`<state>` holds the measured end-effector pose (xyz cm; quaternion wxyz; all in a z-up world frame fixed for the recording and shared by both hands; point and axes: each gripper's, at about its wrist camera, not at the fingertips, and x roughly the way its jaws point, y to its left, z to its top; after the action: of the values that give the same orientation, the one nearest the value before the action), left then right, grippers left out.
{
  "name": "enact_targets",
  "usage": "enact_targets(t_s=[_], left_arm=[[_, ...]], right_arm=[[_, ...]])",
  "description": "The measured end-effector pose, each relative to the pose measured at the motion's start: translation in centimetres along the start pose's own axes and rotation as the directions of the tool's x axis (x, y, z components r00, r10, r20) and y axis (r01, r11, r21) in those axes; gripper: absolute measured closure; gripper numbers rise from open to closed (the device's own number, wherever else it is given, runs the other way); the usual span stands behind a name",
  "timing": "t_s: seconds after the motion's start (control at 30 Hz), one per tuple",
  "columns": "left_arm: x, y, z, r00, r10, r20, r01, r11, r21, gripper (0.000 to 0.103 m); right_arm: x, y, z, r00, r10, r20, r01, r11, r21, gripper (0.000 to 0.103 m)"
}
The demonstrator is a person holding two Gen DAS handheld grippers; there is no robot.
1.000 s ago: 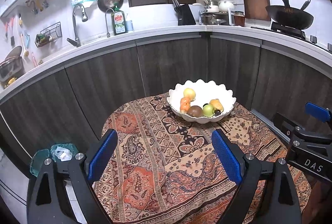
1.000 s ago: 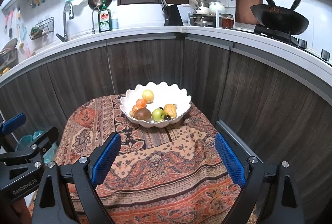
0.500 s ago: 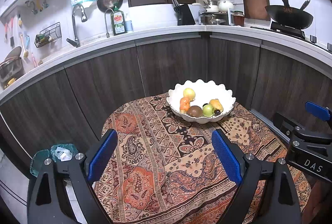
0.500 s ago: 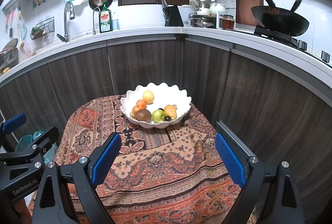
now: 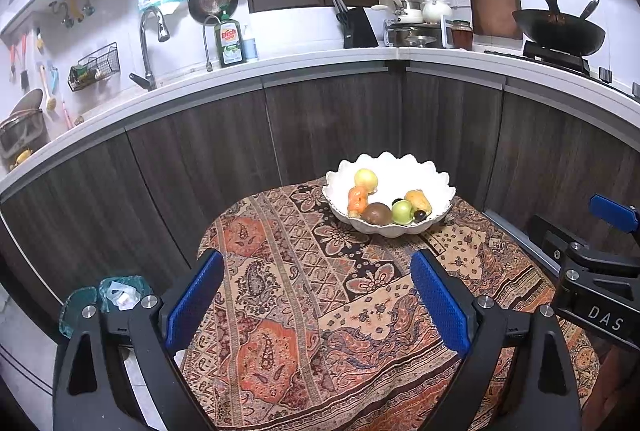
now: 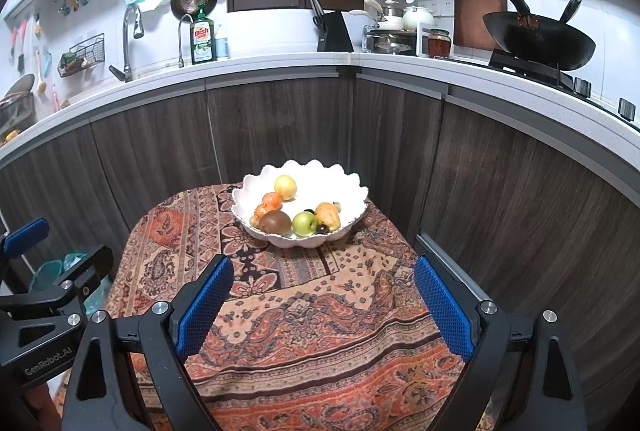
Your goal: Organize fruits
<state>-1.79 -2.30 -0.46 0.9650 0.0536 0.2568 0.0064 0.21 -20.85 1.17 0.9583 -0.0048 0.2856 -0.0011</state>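
Note:
A white scalloped bowl (image 5: 434, 187) (image 6: 344, 183) stands at the far end of a small table under a patterned cloth (image 5: 320, 303) (image 6: 312, 319). In it lie several fruits: a yellow apple (image 5: 365, 179) (image 6: 285, 186), an orange fruit (image 5: 357, 200) (image 6: 270, 202), a brown kiwi (image 5: 377, 213) (image 6: 275, 222), a green apple (image 5: 402, 212) (image 6: 304, 223), a yellow-orange fruit (image 5: 418, 200) (image 6: 327, 215) and a dark grape (image 5: 419, 216) (image 6: 322, 229). My left gripper (image 5: 316, 299) hangs open over the near cloth, nothing between its blue pads. My right gripper (image 6: 324, 303) is likewise open and empty, well short of the bowl.
Dark wood cabinets (image 5: 328, 127) under a white counter (image 5: 240, 71) curve round behind the table. On the counter stand a tap (image 5: 148, 43), a dish soap bottle (image 5: 229, 41), a knife block (image 5: 358, 27) and a wok (image 6: 538, 39). A teal bin (image 5: 108, 299) sits on the floor left of the table.

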Motion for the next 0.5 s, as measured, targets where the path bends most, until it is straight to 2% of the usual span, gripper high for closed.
enact_targets(t_s=[0.5], left_arm=[[0.22,0.16,-0.11,1.0,-0.017,-0.015,0.017,1.0,-0.007,0.006]], right_arm=[[-0.03,-0.01,0.07,1.0,0.0,-0.001,0.0,1.0,0.001,0.01]])
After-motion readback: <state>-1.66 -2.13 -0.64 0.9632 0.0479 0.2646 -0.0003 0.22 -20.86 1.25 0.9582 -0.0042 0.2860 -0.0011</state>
